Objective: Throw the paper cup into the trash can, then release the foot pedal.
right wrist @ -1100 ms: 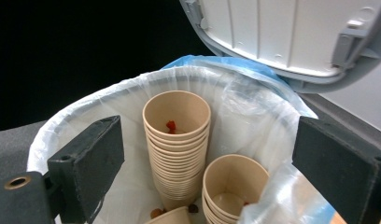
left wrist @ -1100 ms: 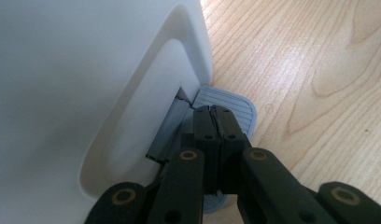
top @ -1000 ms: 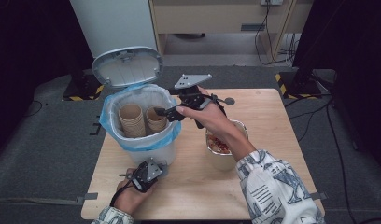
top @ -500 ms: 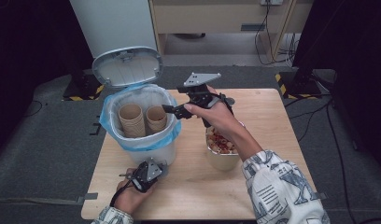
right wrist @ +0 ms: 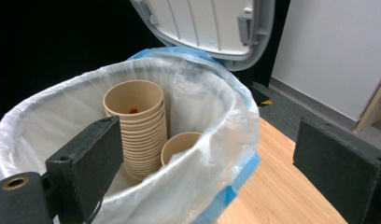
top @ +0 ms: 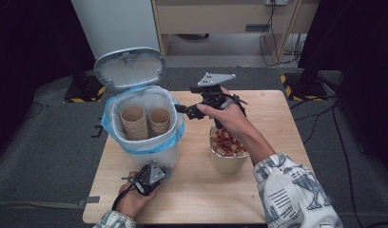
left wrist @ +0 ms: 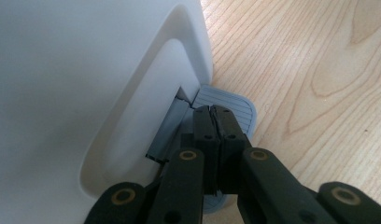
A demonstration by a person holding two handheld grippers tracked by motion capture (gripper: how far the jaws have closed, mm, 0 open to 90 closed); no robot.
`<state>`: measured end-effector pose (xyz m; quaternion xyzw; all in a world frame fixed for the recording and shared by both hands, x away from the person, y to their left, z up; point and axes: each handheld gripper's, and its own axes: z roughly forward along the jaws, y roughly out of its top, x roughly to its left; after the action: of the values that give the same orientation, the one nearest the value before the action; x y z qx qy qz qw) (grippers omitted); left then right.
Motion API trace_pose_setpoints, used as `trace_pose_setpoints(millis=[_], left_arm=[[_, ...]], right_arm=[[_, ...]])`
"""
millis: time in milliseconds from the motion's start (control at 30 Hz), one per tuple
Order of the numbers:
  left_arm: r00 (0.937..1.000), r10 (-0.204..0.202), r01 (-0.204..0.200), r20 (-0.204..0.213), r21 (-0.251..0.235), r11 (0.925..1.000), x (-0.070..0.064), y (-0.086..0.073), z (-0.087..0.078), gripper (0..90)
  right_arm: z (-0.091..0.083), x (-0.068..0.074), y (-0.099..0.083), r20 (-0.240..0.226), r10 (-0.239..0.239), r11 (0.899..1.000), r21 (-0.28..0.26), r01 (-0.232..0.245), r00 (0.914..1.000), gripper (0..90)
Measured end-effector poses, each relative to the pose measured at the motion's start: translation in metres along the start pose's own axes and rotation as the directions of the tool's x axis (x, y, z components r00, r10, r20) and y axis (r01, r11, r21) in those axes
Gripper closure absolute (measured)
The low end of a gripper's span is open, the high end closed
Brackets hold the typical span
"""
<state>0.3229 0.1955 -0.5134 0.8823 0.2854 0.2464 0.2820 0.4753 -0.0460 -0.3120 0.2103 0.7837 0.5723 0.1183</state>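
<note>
While left claw presses pedal — lid up.

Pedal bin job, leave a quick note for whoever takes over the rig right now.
Left gripper: shut, pressing down the grey foot pedal; the lid stands open.
Right gripper: open and empty, beside the bin rim.
Bin, with a blue-edged liner, holds a stack of paper cups and a single cup.
Cup of red and pale scraps stands on the table, right of the bin.
Likely left: bin that cup, then release the pedal.
</note>
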Motion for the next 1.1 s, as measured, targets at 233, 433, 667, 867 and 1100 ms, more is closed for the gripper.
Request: trace_pose_setpoints(millis=[233, 433, 667, 867, 1100], left_arm=[[0.9998, -0.018, 0.018, -0.002, -0.008, 0.9998, 0.0, -0.001, -0.002, 81.9], [0.9981, -0.06, 0.061, 0.011, -0.062, 0.9962, -0.003, -0.002, -0.019, 68.8], [0.9828, -0.175, 0.181, 0.059, -0.127, 0.9753, 0.001, -0.009, -0.037, 59.3], [0.9741, -0.218, 0.224, 0.06, -0.14, 0.9643, 0.003, -0.013, -0.041, 51.1], [0.9619, -0.261, 0.269, 0.083, -0.121, 0.9554, 0.009, -0.019, -0.042, 37.5]], right_arm=[[-0.015, -0.012, -0.005, 0.041, 0.01, 1.0, 0.001, -0.01, 0.9991, 8.7], [-0.031, -0.024, -0.012, 0.077, 0.02, 1.0, 0.005, -0.02, 0.9968, 8.7], [-0.051, -0.039, -0.022, 0.133, 0.028, 0.999, 0.019, -0.031, 0.9908, 8.7], [-0.06, -0.047, -0.027, 0.165, 0.038, 0.999, 0.02, -0.042, 0.9855, 8.4], [-0.068, -0.052, -0.033, 0.19, 0.045, 0.998, 0.023, -0.051, 0.9808, 8.2]])
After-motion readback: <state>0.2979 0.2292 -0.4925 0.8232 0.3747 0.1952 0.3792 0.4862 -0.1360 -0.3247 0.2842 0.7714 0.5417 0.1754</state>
